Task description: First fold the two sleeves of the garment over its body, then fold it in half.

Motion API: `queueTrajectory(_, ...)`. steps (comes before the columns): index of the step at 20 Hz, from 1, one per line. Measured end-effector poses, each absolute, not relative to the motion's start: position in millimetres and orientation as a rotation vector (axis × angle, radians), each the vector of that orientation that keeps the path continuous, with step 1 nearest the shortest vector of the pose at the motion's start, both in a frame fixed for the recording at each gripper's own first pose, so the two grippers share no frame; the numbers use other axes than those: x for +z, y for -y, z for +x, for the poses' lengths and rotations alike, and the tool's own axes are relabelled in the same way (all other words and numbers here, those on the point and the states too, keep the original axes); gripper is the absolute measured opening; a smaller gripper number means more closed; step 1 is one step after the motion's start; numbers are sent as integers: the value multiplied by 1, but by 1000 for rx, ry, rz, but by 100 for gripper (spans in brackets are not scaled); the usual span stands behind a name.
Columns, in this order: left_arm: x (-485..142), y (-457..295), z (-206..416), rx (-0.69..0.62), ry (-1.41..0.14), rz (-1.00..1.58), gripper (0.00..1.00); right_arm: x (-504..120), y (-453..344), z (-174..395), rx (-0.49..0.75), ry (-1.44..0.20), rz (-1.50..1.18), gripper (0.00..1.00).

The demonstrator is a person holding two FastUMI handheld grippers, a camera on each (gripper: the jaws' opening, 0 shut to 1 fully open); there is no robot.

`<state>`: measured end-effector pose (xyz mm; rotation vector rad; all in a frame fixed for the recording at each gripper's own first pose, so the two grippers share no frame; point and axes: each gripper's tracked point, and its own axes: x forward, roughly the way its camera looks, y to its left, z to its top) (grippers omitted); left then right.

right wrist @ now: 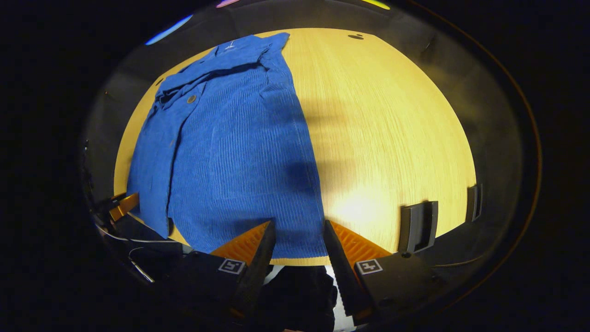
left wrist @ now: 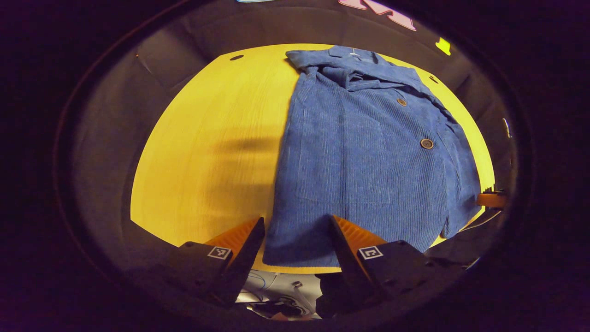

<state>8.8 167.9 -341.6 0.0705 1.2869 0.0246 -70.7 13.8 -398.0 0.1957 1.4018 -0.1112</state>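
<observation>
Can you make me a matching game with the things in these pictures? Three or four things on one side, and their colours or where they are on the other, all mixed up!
Things:
1. jacket
2. table
3. button
4. left gripper

Matches:
A. yellow wood, under everything
B. open, above the near hem
C. blue, lying flat
D. round and brown, on the front

Pairs: 1-C, 2-A, 3-D, 4-B

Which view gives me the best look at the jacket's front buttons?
The left gripper view: both buttons face the camera on the blue jacket, clear and unshadowed. The right gripper view shows one button near the collar, small; the placket fold hides the rest.
</observation>
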Motion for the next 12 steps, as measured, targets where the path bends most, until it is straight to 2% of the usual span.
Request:
queueTrajectory(3, -342, -169, 6, 26, -1303, 42, 83, -402, -13, -71, -135, -1418, 202, 72)
queueTrajectory(4, -342, -169, 6, 30, -1311, 17, 83, -402, -11, -69, -139, -1410, 199, 80)
queueTrajectory(5, -342, -168, 5, 38, -1317, -4, 83, -404, -7, -69, -143, -1411, 182, 72)
queueTrajectory(8, -341, -169, 5, 29, -1321, 15, 84, -408, -9, -72, -143, -1441, 202, 77)
queueTrajectory(9, -342, -170, 5, 28, -1316, 17, 83, -407, -8, -70, -142, -1446, 203, 73)
queueTrajectory(10, -342, -169, 5, 34, -1315, 12, 83, -408, -9, -71, -129, -1468, 198, 74)
queueTrajectory(11, -342, -168, 5, 33, -1314, 10, 83, -408, -8, -70, -122, -1483, 196, 80)
queueTrajectory(12, -343, -166, 5, 24, -1313, 19, 83, -408, -9, -72, -125, -1503, 202, 74)
